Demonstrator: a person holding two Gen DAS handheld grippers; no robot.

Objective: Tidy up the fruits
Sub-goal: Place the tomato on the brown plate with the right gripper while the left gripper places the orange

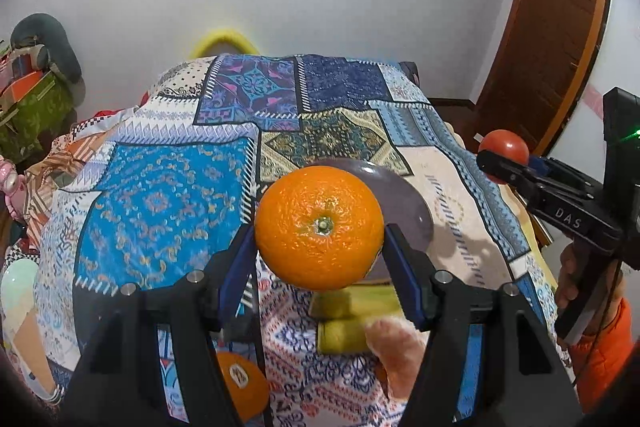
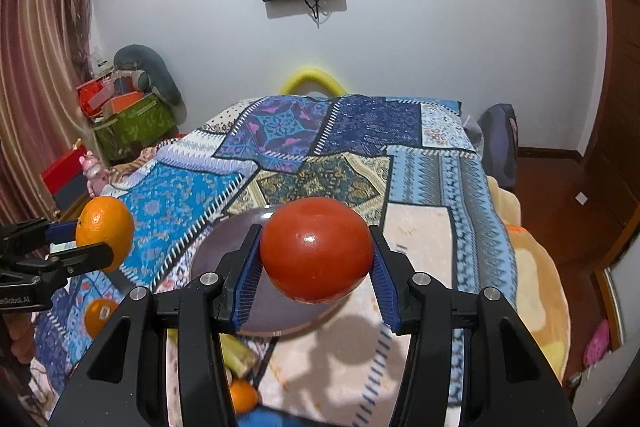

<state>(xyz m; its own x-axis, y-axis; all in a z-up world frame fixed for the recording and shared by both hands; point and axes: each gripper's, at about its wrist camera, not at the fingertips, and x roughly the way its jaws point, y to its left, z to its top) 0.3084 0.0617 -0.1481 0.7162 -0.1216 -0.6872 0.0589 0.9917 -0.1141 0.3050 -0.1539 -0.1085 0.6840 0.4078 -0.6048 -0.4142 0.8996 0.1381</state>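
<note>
My left gripper (image 1: 320, 231) is shut on a large orange (image 1: 319, 227) and holds it in the air above the bed, in front of a grey plate (image 1: 408, 203). My right gripper (image 2: 316, 251) is shut on a red tomato (image 2: 316, 249) held above the same grey plate (image 2: 224, 247). The left gripper with its orange (image 2: 105, 233) shows at the left of the right wrist view. The right gripper with the tomato (image 1: 504, 145) shows at the right of the left wrist view. A second orange with a sticker (image 1: 242, 383) lies on the quilt, also seen in the right wrist view (image 2: 100, 315).
A patchwork quilt (image 1: 160, 195) covers the bed. Yellow-green fruit pieces (image 1: 348, 323) and a small orange (image 2: 244, 395) lie near its front edge. Boxes and clutter (image 2: 124, 115) stand at the left wall. A wooden door (image 1: 560, 27) is at the right.
</note>
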